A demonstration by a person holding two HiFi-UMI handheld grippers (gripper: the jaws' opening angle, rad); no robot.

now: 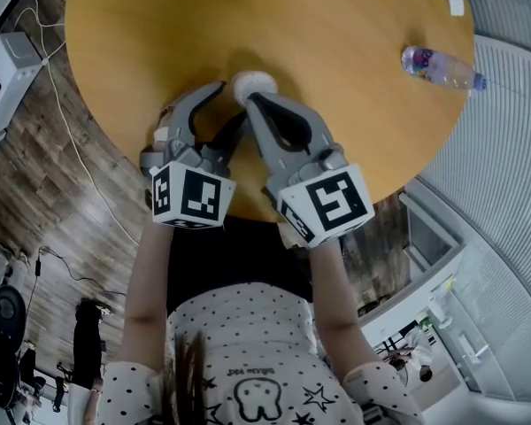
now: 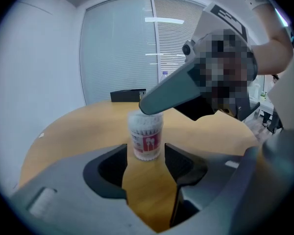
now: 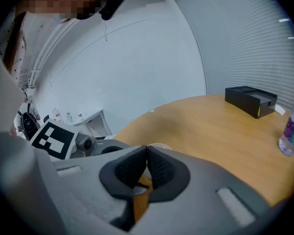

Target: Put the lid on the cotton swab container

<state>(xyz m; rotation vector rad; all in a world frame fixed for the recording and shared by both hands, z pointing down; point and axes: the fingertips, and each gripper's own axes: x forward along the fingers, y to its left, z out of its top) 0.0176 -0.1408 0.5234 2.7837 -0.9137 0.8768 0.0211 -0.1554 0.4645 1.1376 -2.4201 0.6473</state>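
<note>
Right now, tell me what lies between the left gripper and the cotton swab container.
Nothing but bare tabletop: the left gripper view shows wood between the open left gripper and the cotton swab container.

Smooth wooden table, clear plastic container

Right hand-held gripper: jaws closed, pads meeting at the tips. Pale round rim just past them, can't identify it. Wooden desk beyond. Black box at 2 o'clock, clear bottle at 3, marker cube at 9.
</note>
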